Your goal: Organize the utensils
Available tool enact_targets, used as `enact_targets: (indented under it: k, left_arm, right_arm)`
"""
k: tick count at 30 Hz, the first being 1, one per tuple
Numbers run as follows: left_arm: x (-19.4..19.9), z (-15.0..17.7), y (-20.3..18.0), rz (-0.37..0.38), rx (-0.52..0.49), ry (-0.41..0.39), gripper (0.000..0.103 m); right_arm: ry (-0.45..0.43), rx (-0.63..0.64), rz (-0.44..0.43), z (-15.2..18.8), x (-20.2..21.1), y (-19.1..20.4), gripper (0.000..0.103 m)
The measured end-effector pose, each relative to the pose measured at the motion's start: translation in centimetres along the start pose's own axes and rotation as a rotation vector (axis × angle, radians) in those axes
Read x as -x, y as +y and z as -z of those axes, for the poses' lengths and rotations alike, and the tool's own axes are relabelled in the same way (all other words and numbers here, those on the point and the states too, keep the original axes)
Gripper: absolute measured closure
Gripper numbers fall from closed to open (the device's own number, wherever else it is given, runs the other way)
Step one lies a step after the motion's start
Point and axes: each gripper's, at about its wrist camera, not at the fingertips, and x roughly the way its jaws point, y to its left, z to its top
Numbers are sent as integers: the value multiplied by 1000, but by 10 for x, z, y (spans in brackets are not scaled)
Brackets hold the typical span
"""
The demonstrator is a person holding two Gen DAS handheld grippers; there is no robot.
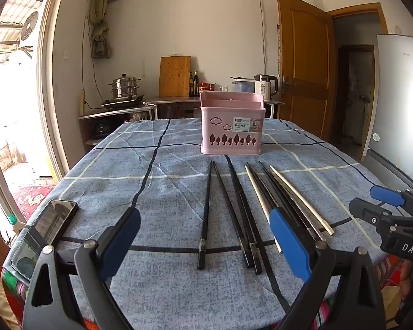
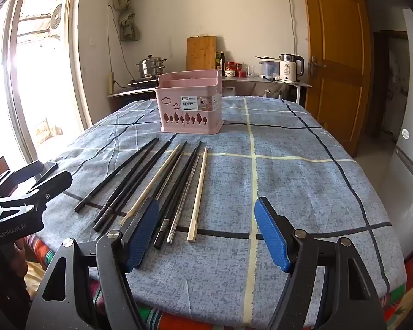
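Chopsticks [image 1: 234, 214] on tablecloth [image 1: 151, 181], pink basket [image 1: 231, 126]

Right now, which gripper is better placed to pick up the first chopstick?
Left, probably: the open left gripper frames the black chopsticks; the right gripper frames mostly bare cloth.

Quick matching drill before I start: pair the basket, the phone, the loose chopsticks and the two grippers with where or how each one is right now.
1. pink basket
2. phone
3. chopsticks
4. left gripper and right gripper

a. open, holding nothing
b. at the table's left edge
c. lying loose on the cloth, nearer than the basket
d. upright at the far middle of the table

Pairs: 1-d, 2-b, 3-c, 4-a
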Motion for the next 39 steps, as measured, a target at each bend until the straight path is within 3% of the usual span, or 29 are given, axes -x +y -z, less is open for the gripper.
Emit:
enact_targets:
  k: [39]
  left_arm:
    - [3,-1,-1,6,-2,-4,7]
  right_arm:
    - [-5,-6,8,-3,5,-1,31]
